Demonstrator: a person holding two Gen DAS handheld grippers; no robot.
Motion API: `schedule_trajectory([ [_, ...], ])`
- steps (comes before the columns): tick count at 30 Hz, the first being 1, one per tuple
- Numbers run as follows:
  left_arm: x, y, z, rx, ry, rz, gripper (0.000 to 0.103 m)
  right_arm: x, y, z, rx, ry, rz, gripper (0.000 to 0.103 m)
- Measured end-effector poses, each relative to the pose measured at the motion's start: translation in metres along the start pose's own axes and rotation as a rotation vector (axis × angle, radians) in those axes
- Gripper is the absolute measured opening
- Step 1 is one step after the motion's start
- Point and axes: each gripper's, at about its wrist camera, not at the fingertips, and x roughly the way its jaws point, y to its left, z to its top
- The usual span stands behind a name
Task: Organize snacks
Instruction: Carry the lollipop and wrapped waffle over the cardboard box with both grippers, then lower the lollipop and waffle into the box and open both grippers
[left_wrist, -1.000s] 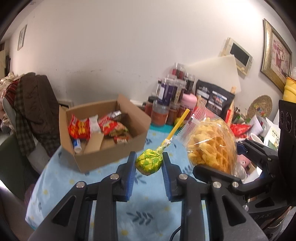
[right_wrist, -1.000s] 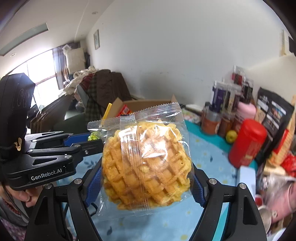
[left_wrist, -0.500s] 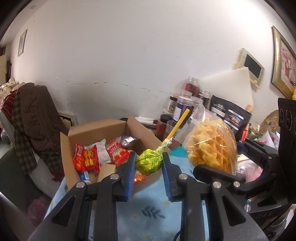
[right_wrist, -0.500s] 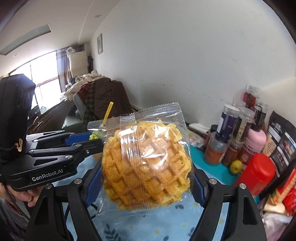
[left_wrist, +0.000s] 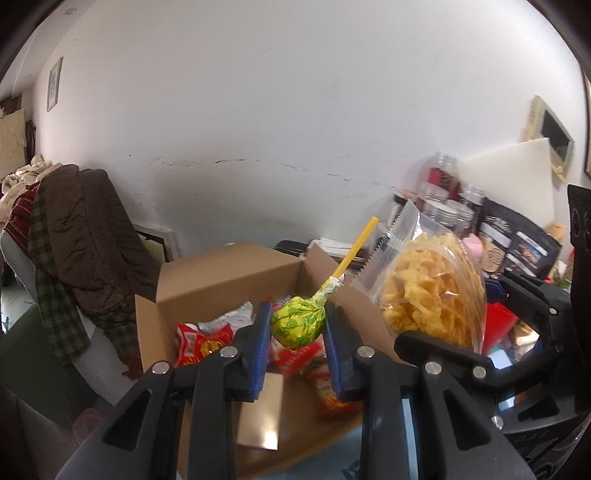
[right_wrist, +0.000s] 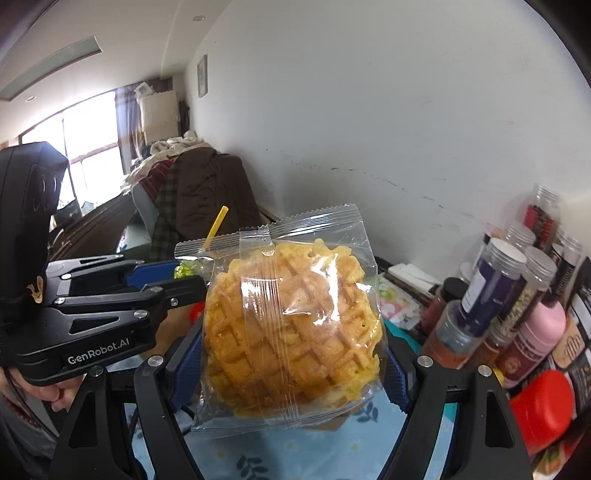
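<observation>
My left gripper (left_wrist: 297, 345) is shut on a lollipop (left_wrist: 298, 325) in a green-yellow wrapper with a yellow stick, held over the open cardboard box (left_wrist: 221, 280). The box holds red snack packets (left_wrist: 201, 341) and a silver one. My right gripper (right_wrist: 293, 363) is shut on a clear bag with a yellow waffle cake (right_wrist: 291, 332). That bag also shows at the right of the left wrist view (left_wrist: 432, 291), beside the box's right wall. The left gripper shows at the left of the right wrist view (right_wrist: 110, 295).
Spice jars and bottles (right_wrist: 498, 295), a red container (right_wrist: 543, 406) and dark pouches (left_wrist: 517, 240) stand along the wall at the right. A chair piled with clothes (left_wrist: 74, 240) is left of the box. The table has a blue floral cloth (right_wrist: 258, 458).
Both grippers moved forward toward the box with their snacks. The lollipop went from in front of the box to over its contents. Both grips stayed shut.
</observation>
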Motion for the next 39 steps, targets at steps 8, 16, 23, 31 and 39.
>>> schedule_trajectory([
  [8,0.046,0.019,0.008,-0.013,0.066,0.049,0.027,0.053,-0.012,0.010,-0.009,0.058,0.026,0.080],
  [16,0.092,0.041,0.003,-0.058,0.193,0.092,0.027,0.101,-0.021,0.008,0.009,0.171,0.076,0.080],
  [23,0.117,0.048,-0.009,-0.043,0.291,0.142,0.027,0.132,-0.024,0.002,0.007,0.256,0.070,0.080],
  [31,0.133,0.050,-0.023,0.000,0.396,0.184,0.027,0.151,-0.021,-0.010,-0.003,0.323,0.057,0.080],
  [39,0.141,0.052,-0.032,0.025,0.478,0.206,0.027,0.159,-0.018,-0.012,-0.016,0.378,0.077,0.081],
])
